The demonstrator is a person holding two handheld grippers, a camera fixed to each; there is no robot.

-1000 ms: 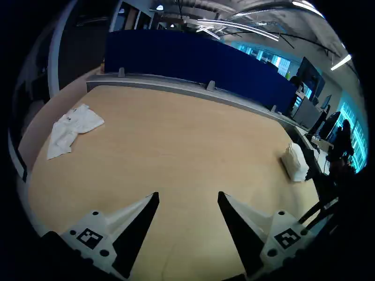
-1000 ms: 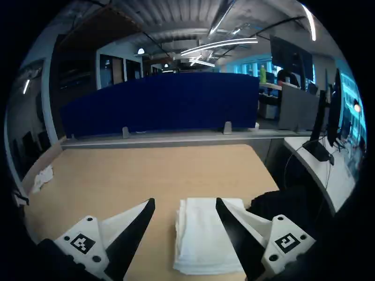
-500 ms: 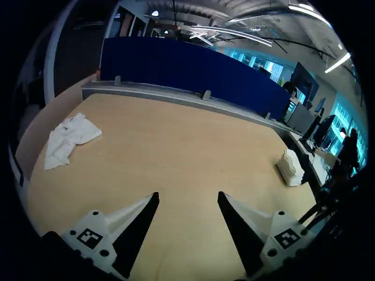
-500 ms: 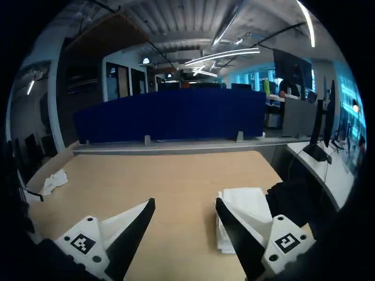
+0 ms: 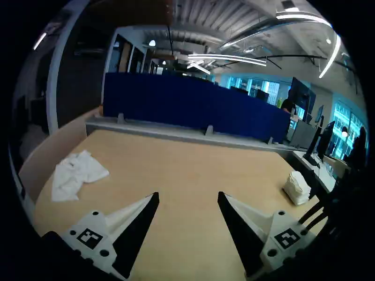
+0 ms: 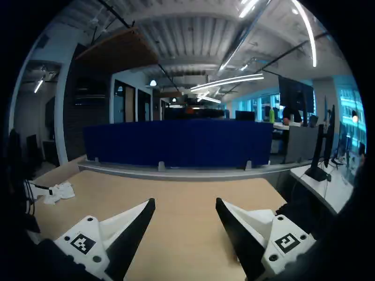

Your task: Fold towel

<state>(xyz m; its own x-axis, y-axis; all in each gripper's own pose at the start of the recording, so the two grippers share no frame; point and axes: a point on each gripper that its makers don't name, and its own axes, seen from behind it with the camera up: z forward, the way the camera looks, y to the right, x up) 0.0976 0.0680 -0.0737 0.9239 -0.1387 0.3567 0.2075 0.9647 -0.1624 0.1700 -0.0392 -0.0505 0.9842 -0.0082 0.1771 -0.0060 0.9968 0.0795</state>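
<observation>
A crumpled white towel (image 5: 75, 174) lies on the wooden table (image 5: 187, 164) near its left edge, well ahead and left of my left gripper (image 5: 187, 202). That gripper is open with nothing between its fingers. A stack of folded white towels (image 5: 296, 187) sits at the table's right edge. In the right gripper view, the same crumpled towel (image 6: 58, 192) shows far off at the left. My right gripper (image 6: 185, 206) is open and empty above bare table (image 6: 183, 196).
A blue divider screen (image 5: 187, 105) on a grey rail closes off the table's far side, seen too in the right gripper view (image 6: 178, 140). A low side wall (image 5: 51, 150) borders the left edge. A dark chair (image 6: 300, 206) and desks with monitors (image 6: 323, 140) stand to the right.
Both views have tipped up and dropped lower toward the table. The folded stack slid from between the right gripper's fingers out past its right finger. Both grippers stayed open.
</observation>
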